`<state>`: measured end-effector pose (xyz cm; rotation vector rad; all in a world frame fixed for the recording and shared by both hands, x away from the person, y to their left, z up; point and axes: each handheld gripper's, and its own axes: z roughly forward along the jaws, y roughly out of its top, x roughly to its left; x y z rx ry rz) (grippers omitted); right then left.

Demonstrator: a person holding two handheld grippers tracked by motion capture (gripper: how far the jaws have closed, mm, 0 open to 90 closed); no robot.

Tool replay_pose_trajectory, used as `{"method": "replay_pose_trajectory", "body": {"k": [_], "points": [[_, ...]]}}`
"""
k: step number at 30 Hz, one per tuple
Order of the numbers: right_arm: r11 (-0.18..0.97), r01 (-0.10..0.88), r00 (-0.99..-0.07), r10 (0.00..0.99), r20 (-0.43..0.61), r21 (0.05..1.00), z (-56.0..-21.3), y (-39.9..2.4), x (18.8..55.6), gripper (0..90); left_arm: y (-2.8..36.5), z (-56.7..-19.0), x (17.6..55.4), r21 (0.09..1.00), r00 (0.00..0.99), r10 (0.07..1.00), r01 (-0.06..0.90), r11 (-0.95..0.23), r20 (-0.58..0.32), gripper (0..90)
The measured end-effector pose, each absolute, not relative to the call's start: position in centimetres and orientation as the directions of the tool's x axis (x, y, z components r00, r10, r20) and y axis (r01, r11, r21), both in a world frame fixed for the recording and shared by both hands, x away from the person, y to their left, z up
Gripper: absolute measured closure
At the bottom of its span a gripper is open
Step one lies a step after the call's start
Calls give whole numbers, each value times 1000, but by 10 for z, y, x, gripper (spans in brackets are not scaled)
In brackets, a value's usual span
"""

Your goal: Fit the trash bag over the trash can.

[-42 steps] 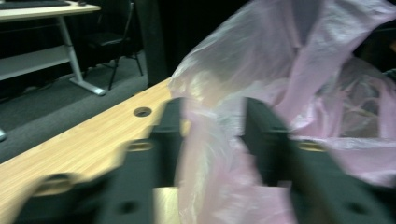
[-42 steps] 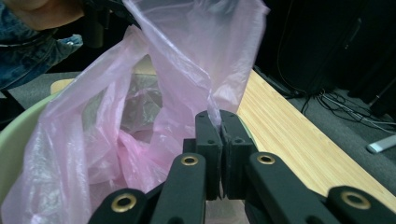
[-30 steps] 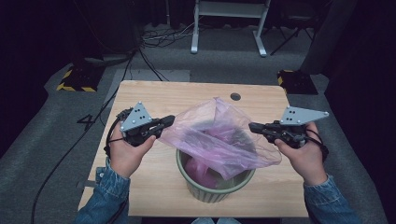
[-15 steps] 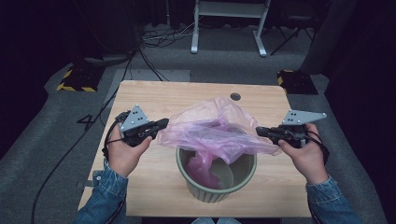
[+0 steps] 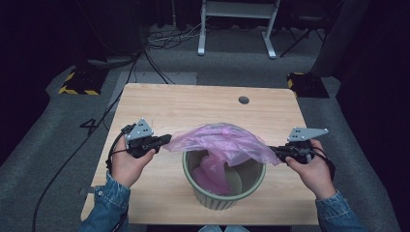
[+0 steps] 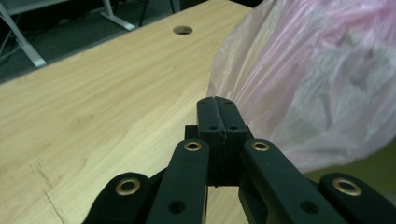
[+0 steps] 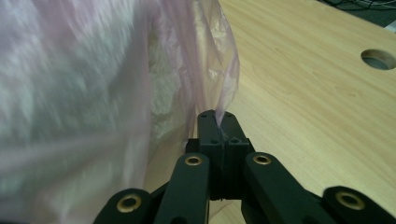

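A pink plastic bag [image 5: 220,140] is stretched over a green round bin [image 5: 223,197] at the table's near middle, part of it hanging down inside. My left gripper [image 5: 168,139] is shut on the bag's left edge, just left of the bin's rim. My right gripper [image 5: 273,151] is shut on the bag's right edge, by the bin's right rim. In the left gripper view the jaws meet at my left gripper [image 6: 216,99] with the bag [image 6: 317,84] billowing to the right. In the right gripper view a strip of the bag [image 7: 140,84] is pinched in my right gripper [image 7: 218,114].
The wooden table [image 5: 203,108] has a round cable hole [image 5: 243,100] at its far right. Beyond the table stand a white frame [image 5: 237,21], cables on the floor and two black-and-yellow marked blocks [image 5: 77,83].
Both grippers have come down toward the table with the bag. The bag has flattened from a raised bubble to a low sheet over the bin's mouth.
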<state>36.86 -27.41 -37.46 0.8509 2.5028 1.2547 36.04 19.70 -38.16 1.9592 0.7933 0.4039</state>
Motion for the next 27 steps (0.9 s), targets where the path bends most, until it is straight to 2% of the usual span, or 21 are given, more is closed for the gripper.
{"method": "replay_pose_trajectory", "body": {"k": [7,15,18,24,25,26,27], "points": [[447,420,-806,584,98,789,-390,-281,362,900,203,-395,356,873,741,663,389,-294,-107,900],[466,499,-773,620,133,731,-419,-288,368,900,195,-398,357,863,756,648,382,-330,-87,900],[461,530,-761,628,161,712,-430,-291,370,900,195,-403,357,858,753,649,400,-321,-108,900],[450,534,-765,618,182,715,-433,-294,365,893,202,-407,353,872,751,646,399,-283,-134,898],[454,531,-766,618,176,716,-432,-294,364,836,204,-404,351,882,737,666,384,-272,-116,850],[452,513,-766,625,151,730,-430,-295,363,726,206,-402,350,893,734,671,367,-261,-106,753],[445,494,-762,635,127,747,-428,-296,362,641,208,-399,348,902,738,667,351,-250,-103,710]]}}
